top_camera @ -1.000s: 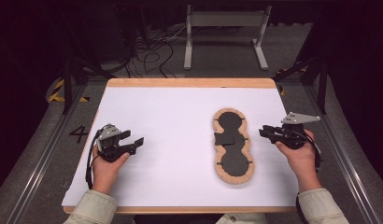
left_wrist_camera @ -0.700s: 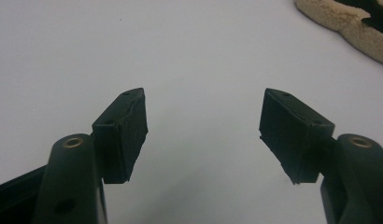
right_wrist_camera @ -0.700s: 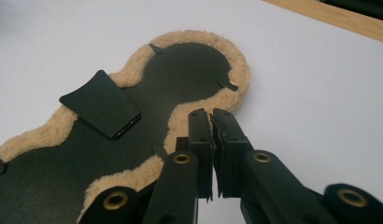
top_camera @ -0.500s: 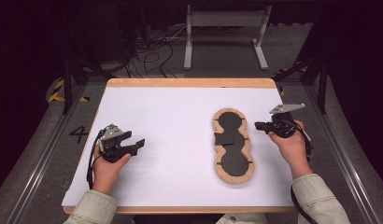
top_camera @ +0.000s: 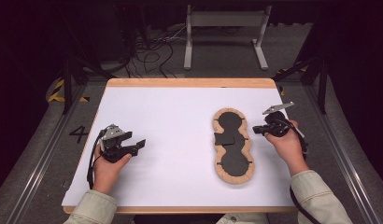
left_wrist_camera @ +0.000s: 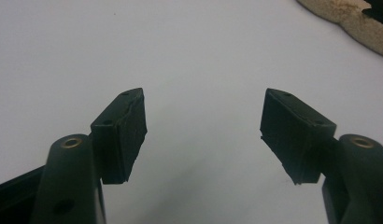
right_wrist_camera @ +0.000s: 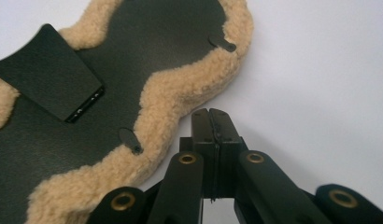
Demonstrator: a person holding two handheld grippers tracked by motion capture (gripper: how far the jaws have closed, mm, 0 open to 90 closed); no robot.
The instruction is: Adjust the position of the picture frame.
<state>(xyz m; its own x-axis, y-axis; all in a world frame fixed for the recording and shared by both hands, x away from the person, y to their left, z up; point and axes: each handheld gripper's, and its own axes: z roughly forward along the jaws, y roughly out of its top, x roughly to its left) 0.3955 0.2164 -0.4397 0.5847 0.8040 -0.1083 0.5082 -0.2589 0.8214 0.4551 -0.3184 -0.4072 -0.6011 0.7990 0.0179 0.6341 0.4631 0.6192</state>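
Two tools — right tool (right_wrist_camera: 213,116) pressed together, empty, beside the fleece-edged pad (right_wrist_camera: 180,107); left tool (left_wrist_camera: 203,135) apart, empty.

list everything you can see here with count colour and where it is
fleece-edged pad: 1, black face with tan fleece rim, on the table right of centre, beside the right gripper
black flap: 1, black, lying across the pad's narrow waist
small tabs: 2 seen in the right gripper view, black, at the pad's edge by the fleece
table: 1, white top with wooden rim
metal stand: 1, grey, on the floor beyond the table
cables: several, dark, on the floor behind
left gripper: 1, black, jaws open over bare table
right gripper: 1, black, jaws shut, empty, at the pad's fleece edge
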